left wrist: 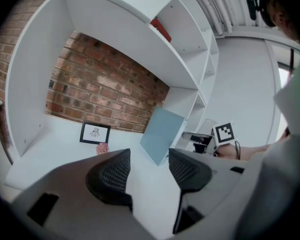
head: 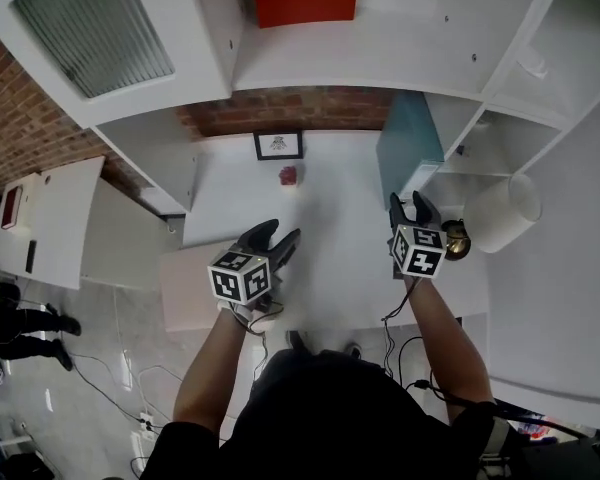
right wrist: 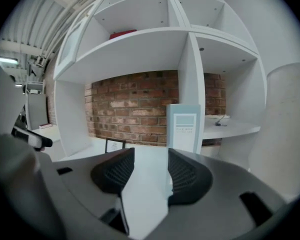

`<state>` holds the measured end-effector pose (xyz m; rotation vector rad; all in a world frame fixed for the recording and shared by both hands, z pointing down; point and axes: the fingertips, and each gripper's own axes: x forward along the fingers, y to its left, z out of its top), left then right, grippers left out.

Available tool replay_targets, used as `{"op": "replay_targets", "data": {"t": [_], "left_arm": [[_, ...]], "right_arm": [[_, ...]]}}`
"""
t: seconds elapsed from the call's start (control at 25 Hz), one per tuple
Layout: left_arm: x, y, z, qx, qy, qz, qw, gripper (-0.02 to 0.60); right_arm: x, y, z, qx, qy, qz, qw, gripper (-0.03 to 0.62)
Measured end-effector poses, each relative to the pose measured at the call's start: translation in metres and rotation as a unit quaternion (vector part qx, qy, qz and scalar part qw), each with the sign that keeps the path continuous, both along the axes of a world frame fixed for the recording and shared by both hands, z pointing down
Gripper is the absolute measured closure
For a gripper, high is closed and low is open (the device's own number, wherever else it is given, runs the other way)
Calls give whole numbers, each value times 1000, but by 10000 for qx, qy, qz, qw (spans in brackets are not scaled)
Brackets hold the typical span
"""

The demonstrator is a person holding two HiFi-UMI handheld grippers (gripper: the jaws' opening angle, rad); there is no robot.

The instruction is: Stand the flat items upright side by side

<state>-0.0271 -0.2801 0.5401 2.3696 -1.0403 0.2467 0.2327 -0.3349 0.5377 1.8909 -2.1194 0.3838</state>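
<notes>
Head view. Shows the left claw [head: 278, 236] and the right claw [head: 410, 206] low over the white table [head: 320, 258], well apart, both aimed at the brick wall [head: 300, 108]. Finds the blue-grey file box [head: 410, 148] just ahead of the right claw, on edge against the shelf divider [head: 458, 118]. Finds the framed picture [head: 278, 145] well ahead of the left claw, propped at the wall, with a small pink thing [head: 288, 175] just in front of it.

Left gripper view. Shows the left claw [left wrist: 147, 171] with jaws apart and nothing between the pads. Puts the file box [left wrist: 161, 134] ahead and to the right of the gap, the framed picture [left wrist: 94, 132] and pink thing [left wrist: 102, 148] ahead to the left. Catches the other claw's marker cube [left wrist: 225, 132] further right.

Right gripper view. Shows the right claw [right wrist: 150, 169] likewise spread and empty, only bare table in the gap. Sets the file box [right wrist: 185, 126] close ahead, slightly right of the gap, looking upright; the framed picture [right wrist: 115, 145] sits ahead to the left.

Judging by this, seems an approach step: 2 flat items on edge but far apart. Calls next for easing the right claw forward over the box's thin edge, closing firmly, then carrying it upright toward the picture without tipping it.
</notes>
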Motion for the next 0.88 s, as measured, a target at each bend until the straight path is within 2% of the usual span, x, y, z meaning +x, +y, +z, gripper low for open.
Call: {"op": "replay_targets", "data": {"t": [0.16, 0.28, 0.52, 0.64, 0.72, 0.88], "left_arm": [[10, 32, -12, 49, -26, -410, 9991, 344], [4, 69, -6, -95, 25, -863, 9962, 344], [-60, 155, 28, -462, -137, -1971, 9792, 344], [-106, 191, 33, -532, -101, -2548, 9655, 344], [-139, 209, 35, -504, -38, -2996, 9527, 344], [-209, 238, 51, -533, 246, -3914, 9184, 344]], "right_arm": [[-23, 26, -5, -5, -200, -745, 9970, 387], [-37, 48, -2, 21, -363, -1177, 9924, 387], [-116, 93, 35, -156, -521, -2292, 9719, 387], [-161, 120, 50, -425, -660, -2702, 9596, 387], [-190, 139, 56, -582, -647, -3035, 9489, 387], [-239, 167, 65, -796, -486, -3566, 9296, 387]]}}
